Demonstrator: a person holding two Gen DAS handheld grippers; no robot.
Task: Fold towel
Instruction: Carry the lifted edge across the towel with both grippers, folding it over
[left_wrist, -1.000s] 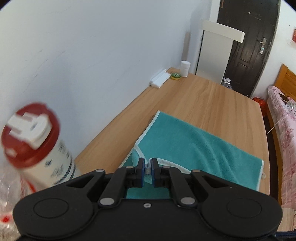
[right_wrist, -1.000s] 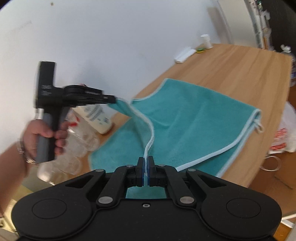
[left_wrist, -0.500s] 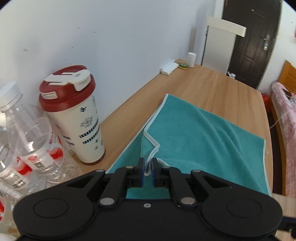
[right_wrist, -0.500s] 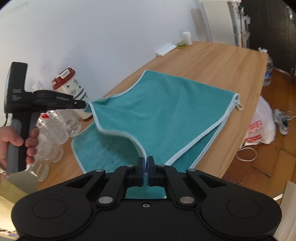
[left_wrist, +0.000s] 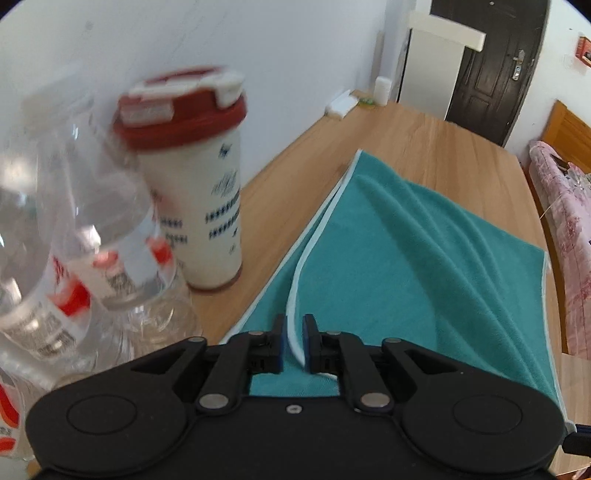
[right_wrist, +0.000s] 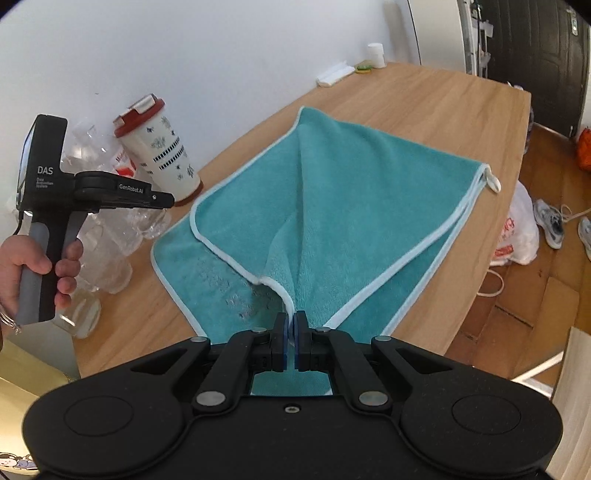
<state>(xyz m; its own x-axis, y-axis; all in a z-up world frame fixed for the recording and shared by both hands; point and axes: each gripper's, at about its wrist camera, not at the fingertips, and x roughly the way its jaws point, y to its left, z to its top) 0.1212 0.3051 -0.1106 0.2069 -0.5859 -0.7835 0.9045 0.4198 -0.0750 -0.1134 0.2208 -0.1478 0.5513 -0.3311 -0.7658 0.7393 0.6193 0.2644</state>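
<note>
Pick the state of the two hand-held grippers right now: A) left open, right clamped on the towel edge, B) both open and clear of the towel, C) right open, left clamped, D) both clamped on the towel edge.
A: the left hand-held gripper has a visible gap between its jaws with the towel hem running loose through it, while the right hand-held gripper pinches the pale hem.
</note>
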